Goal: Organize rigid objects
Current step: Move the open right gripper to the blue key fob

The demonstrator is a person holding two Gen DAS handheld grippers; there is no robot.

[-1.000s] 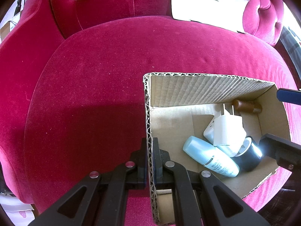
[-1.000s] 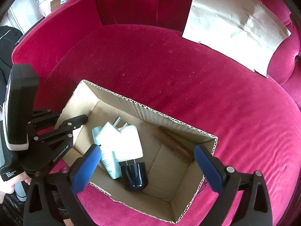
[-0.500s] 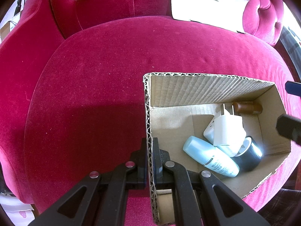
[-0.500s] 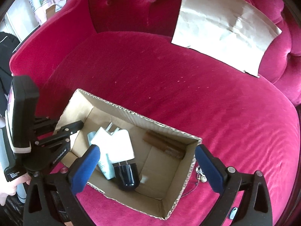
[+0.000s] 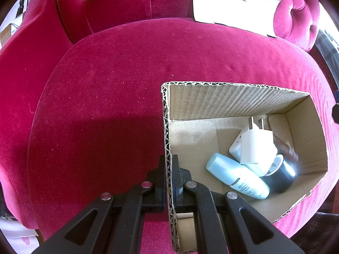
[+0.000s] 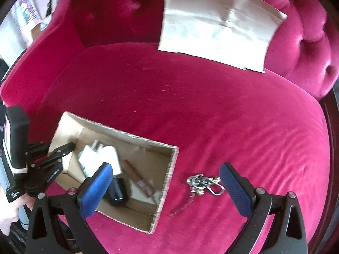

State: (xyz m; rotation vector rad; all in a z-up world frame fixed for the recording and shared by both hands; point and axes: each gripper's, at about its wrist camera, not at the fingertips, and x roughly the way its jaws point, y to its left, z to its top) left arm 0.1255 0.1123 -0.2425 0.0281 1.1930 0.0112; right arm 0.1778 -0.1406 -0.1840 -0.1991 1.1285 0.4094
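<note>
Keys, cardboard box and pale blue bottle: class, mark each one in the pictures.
Keys (image 6: 201, 183), right wrist view, on the metal ring cluster.
Cardboard box (image 5: 231, 103), left wrist view, on its far inner wall.
Pale blue bottle (image 5: 235, 175), left wrist view, on mid-body.

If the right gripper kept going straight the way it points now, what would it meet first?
Probably the bunch of keys on the red cushion; it lies between the open right gripper's fingers, beside the cardboard box. Depth is hard to judge.
</note>
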